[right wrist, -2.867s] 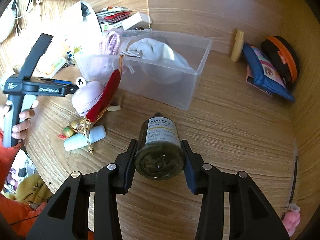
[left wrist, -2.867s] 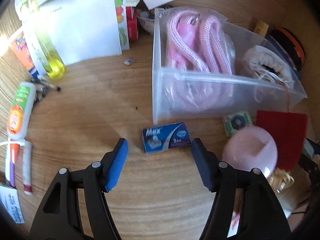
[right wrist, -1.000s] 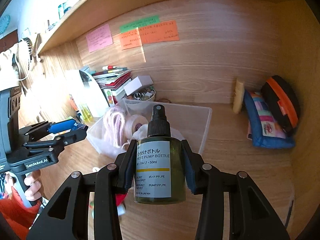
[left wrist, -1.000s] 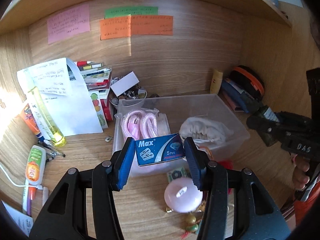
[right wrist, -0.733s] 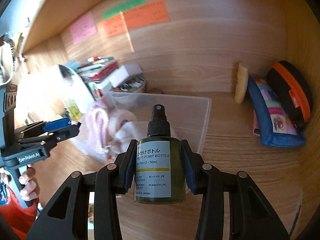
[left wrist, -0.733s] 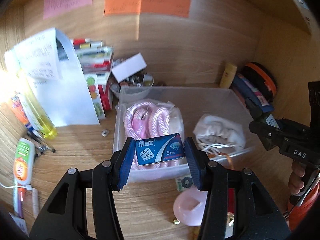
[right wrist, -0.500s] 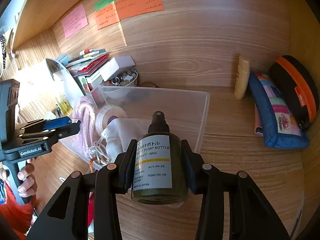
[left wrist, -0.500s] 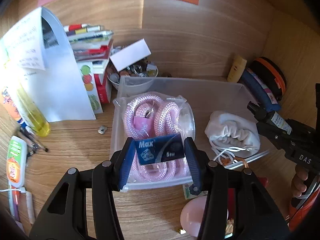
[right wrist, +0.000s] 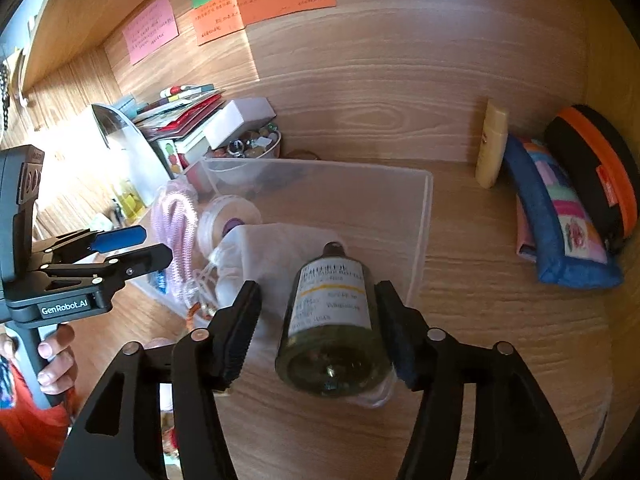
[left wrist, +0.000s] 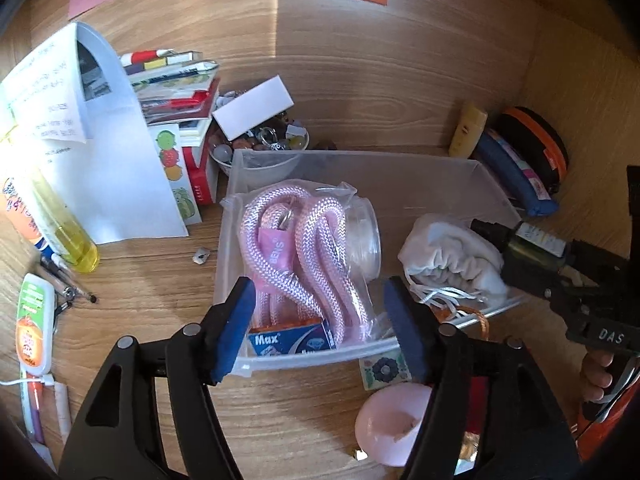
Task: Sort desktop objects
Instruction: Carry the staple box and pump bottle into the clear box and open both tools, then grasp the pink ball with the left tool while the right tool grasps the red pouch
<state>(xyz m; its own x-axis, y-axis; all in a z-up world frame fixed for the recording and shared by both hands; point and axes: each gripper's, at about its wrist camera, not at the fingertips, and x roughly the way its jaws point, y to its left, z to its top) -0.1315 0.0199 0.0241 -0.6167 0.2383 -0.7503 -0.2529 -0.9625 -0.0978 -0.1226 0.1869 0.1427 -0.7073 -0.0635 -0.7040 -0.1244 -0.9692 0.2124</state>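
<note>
My left gripper is open above the near edge of the clear plastic bin. The blue Max box lies inside the bin at its near wall, against the bagged pink rope. My right gripper is open over the bin's right end. The dark green pump bottle tilts between its fingers, touching only the right pad, nozzle pointing down over the white cloth pouch. The left gripper also shows in the right wrist view.
A pink round case and a patterned tile lie in front of the bin. A bowl of trinkets, books and paper stand behind left. Tubes and pens lie far left. A blue pouch and orange-black case sit right.
My left gripper has opened and the Max box has dropped into the bin. My right gripper has opened over the bin and the bottle has tipped forward, loose between the fingers.
</note>
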